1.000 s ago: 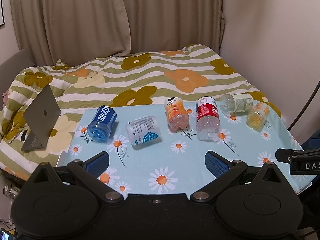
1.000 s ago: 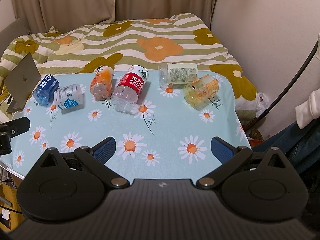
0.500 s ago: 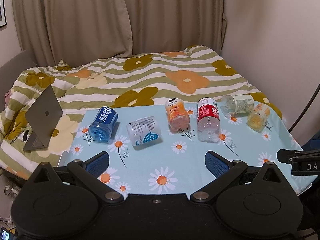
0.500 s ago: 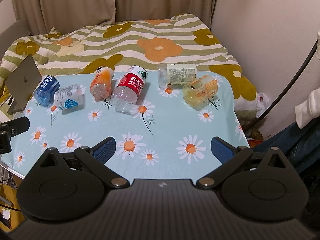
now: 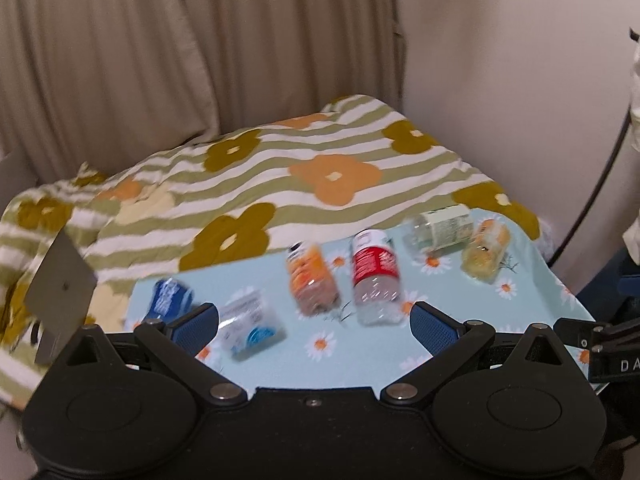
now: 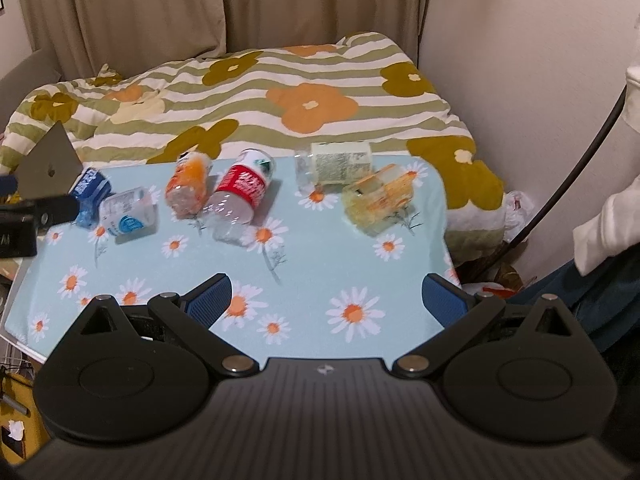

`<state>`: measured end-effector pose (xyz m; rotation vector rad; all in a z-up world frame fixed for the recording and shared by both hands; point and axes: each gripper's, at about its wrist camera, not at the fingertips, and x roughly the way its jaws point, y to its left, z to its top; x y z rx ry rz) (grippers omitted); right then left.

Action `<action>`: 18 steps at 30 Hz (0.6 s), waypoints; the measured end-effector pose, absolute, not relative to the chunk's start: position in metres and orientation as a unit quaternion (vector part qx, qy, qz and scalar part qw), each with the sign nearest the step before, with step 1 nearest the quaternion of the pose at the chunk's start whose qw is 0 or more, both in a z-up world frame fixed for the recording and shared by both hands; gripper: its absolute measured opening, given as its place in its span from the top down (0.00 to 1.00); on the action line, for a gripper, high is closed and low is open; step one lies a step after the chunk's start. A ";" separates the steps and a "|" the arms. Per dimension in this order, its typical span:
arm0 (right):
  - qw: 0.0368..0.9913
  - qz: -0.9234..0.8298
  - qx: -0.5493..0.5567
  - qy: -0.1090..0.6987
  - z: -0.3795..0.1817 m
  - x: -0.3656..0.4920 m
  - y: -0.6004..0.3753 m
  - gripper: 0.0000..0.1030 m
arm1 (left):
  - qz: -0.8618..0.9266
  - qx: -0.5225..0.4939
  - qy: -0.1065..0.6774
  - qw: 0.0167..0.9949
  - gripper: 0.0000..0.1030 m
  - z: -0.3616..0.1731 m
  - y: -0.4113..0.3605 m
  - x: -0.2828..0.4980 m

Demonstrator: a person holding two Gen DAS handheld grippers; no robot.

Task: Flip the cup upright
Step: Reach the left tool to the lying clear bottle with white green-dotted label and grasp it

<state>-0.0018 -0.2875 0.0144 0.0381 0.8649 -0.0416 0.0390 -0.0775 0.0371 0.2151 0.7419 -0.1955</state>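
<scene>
Left claw wide open, holding nothing, above near edge of surface. Right claw wide open, empty, over near part of surface. Six bottles lie on sides in row across far half of daisy cloth: blue bottle, white-blue bottle, orange bottle, red-label bottle, green-label bottle, yellow bottle. None upright. Left view motion-blurred. Laptop on bed behind surface
</scene>
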 end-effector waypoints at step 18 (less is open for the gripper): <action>0.871 -0.111 0.092 0.469 -0.026 0.063 -0.343 0.00 | -0.291 0.262 0.397 0.830 0.00 -0.003 -0.197 0.204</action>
